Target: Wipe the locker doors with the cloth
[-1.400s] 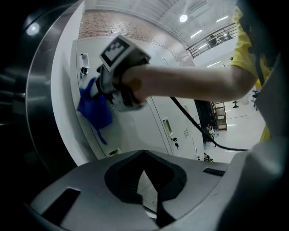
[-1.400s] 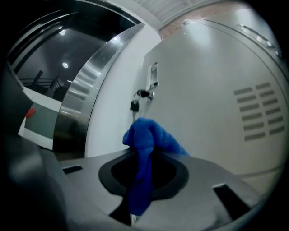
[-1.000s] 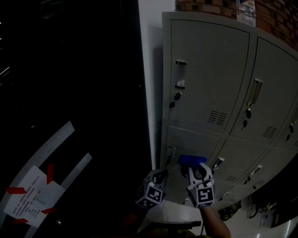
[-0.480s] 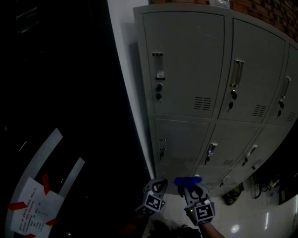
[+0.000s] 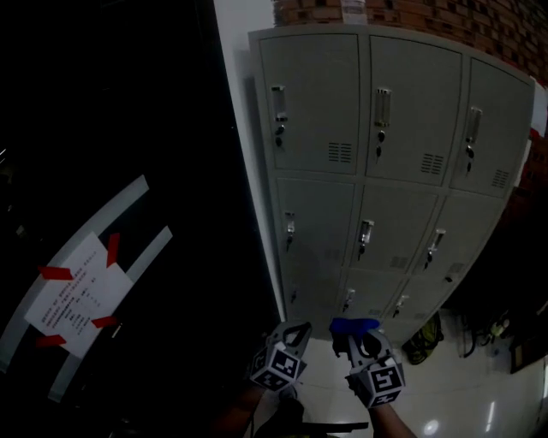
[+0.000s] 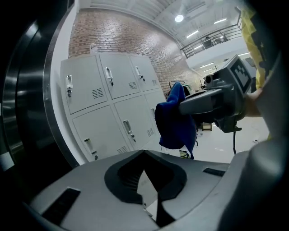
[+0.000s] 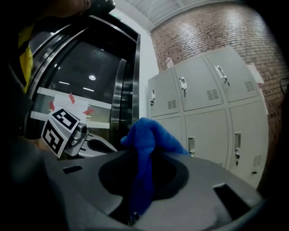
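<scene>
A grey bank of lockers stands ahead, three doors wide and three high, all doors closed. Both grippers hang low in the head view, well short of the lockers. My right gripper is shut on a blue cloth; in the right gripper view the cloth bunches up out of the jaws and droops between them. My left gripper sits just to the left of it, jaws together and nothing in them. In the left gripper view the cloth hangs from the right gripper.
A dark glass and metal door fills the left, with a paper notice taped on in red. A white wall strip separates it from the lockers. Brick wall rises above. Dark clutter lies by the locker base on the shiny floor.
The view has drawn back from the lockers, so the whole bank now shows, smaller and farther off. Both grippers stay low and the cloth remains in the right one.
</scene>
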Demonstrator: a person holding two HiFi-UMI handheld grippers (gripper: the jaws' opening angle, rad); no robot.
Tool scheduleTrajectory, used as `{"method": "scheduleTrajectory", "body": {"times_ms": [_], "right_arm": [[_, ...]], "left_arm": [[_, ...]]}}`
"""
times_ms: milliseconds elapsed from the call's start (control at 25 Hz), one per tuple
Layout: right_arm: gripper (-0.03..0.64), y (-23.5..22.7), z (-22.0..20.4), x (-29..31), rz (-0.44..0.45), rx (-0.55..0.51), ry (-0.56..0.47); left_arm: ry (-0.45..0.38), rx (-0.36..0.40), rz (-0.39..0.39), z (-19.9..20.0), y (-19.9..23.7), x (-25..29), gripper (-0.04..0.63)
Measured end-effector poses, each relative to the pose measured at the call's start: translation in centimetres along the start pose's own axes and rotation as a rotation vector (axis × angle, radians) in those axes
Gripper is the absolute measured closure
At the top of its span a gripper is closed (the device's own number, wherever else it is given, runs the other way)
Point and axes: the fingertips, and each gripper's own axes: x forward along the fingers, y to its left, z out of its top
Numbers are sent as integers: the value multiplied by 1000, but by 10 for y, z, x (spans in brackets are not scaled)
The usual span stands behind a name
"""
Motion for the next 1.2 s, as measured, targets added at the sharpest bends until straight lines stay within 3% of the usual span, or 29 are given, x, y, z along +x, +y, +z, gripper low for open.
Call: {"method": "scheduleTrajectory", "body": {"times_ms": [200,440,800,1040,1200], "right_arm": [[548,10,-22,-127,-35,39,53],[548,30,-13,-231,-120,34,32],[551,129,-13,-325,-187,56,2],[551,159,-29,-373,-242,76,39],[551,161,-45,-395,-239,122,70]], "left_arm": [[44,-9,-39,8,-109,-64,592],[-18,2,-20,37,-159,-143,592],[-69,44,-59,29,-224,-251,594],[-33,-10,-130,3,-277,-292,594],[-46,13,-158,3,-302,-303,593]]}}
